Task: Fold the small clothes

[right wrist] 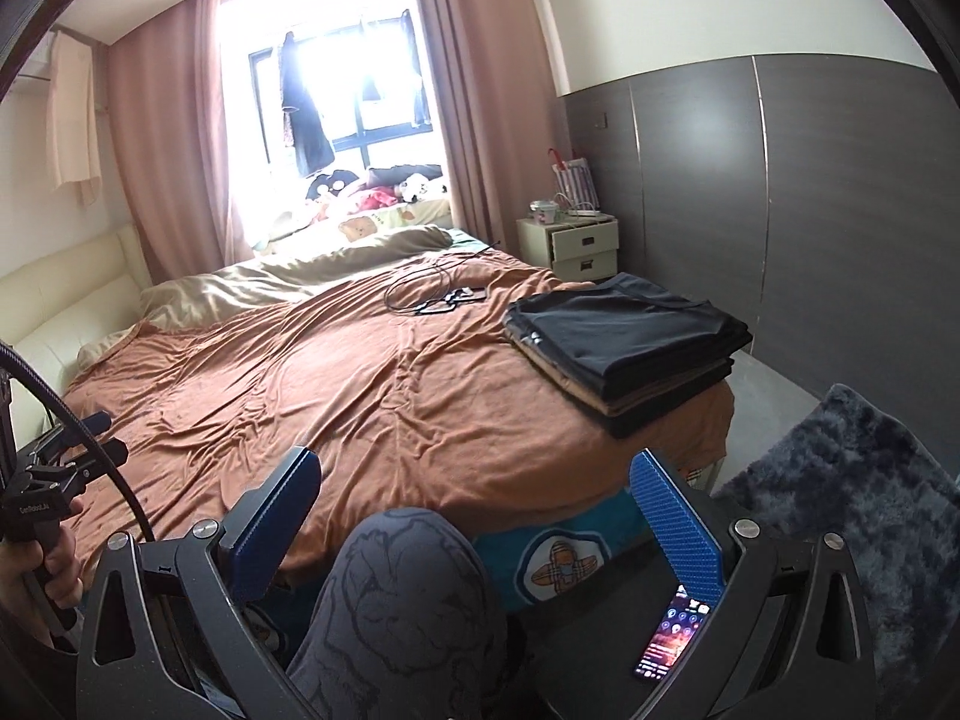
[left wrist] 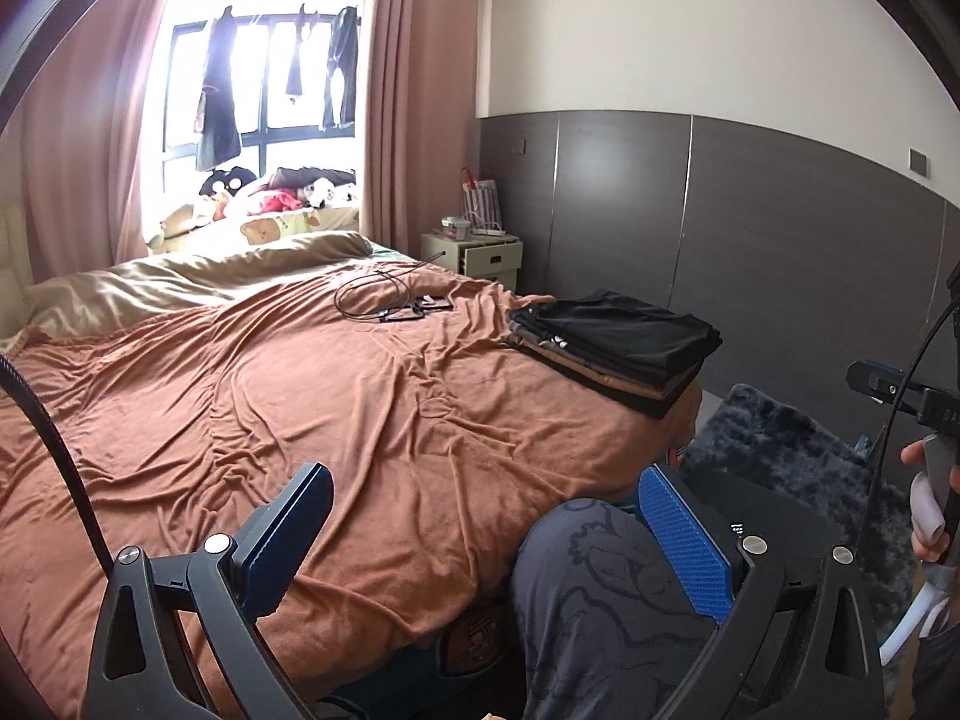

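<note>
A stack of folded dark and tan clothes (left wrist: 618, 348) lies on the right corner of the bed, also in the right wrist view (right wrist: 630, 348). The bed is covered by a rust-orange blanket (left wrist: 300, 396) (right wrist: 360, 384). My left gripper (left wrist: 480, 516) is open and empty, held above the bed's near edge. My right gripper (right wrist: 474, 510) is open and empty, also near the bed's foot. Each gripper shows in the other's view, the right one at the right edge (left wrist: 900, 396) and the left one at the left edge (right wrist: 60, 468). The person's knee in patterned grey trousers (left wrist: 600, 588) (right wrist: 408, 600) sits between the fingers.
Black cables and small devices (left wrist: 396, 300) (right wrist: 438, 294) lie mid-bed. A beige pillow (right wrist: 288, 276) and soft toys are by the window. A nightstand (right wrist: 576, 246) stands at the far right. A dark fluffy rug (right wrist: 852, 480) covers the floor. A lit phone (right wrist: 672, 630) lies near my right finger.
</note>
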`<state>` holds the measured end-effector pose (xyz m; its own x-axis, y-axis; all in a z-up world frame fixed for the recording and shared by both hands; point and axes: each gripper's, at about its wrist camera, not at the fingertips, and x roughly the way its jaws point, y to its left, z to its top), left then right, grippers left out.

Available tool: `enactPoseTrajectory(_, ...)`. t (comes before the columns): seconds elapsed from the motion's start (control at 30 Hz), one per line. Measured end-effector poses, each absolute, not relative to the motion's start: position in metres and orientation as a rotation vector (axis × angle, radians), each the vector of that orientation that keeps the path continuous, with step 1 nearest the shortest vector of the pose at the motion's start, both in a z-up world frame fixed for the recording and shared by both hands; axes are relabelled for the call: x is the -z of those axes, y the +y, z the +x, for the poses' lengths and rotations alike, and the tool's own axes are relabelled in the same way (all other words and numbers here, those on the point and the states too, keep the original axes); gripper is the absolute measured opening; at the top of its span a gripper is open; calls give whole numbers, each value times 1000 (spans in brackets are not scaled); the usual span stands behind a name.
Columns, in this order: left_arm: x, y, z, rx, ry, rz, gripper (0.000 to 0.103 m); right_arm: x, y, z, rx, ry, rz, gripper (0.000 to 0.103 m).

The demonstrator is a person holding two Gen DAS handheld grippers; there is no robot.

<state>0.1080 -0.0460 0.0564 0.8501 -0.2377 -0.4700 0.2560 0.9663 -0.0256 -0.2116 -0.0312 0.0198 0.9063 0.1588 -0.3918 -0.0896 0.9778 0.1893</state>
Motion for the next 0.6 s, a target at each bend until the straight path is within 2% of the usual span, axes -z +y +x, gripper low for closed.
enactPoseTrajectory(0.6, -46, 0, 42, 102, 401, 6, 103, 15, 15, -225, -173, 383, 173, 103)
